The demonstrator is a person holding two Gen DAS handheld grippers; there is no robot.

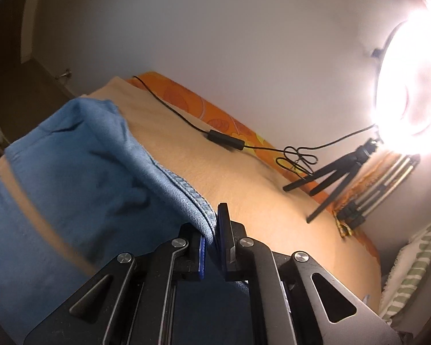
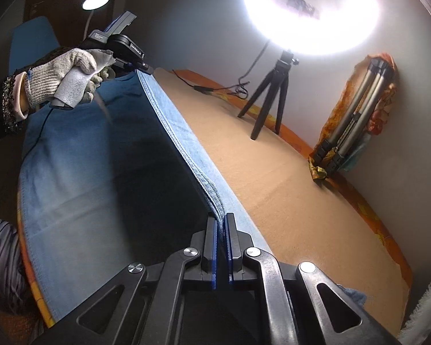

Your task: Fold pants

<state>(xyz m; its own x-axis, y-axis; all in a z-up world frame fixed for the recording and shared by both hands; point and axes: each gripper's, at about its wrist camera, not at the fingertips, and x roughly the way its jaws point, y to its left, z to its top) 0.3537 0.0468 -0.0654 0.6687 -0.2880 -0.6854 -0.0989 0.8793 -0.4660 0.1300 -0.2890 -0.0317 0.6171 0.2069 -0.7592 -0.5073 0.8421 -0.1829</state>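
Note:
Blue denim pants (image 1: 86, 158) lie on a tan blanket (image 1: 244, 178) spread over a bed. My left gripper (image 1: 214, 230) is shut on their stitched edge, which rises off the blanket. In the right wrist view, my right gripper (image 2: 221, 227) is shut on the same edge of the pants (image 2: 100, 143). That edge runs taut and lifted up to the left gripper (image 2: 145, 68) at upper left, which a gloved hand (image 2: 63, 72) holds. The cloth below the lifted edge hangs in shadow.
A lit ring light (image 2: 310, 8) on a small black tripod (image 2: 270, 97) stands on the blanket (image 2: 273, 172) by the wall, its cable and switch (image 1: 225, 140) trailing across. A folded silver tripod (image 2: 356, 120) leans on the wall. A striped towel (image 1: 416, 264) lies at right.

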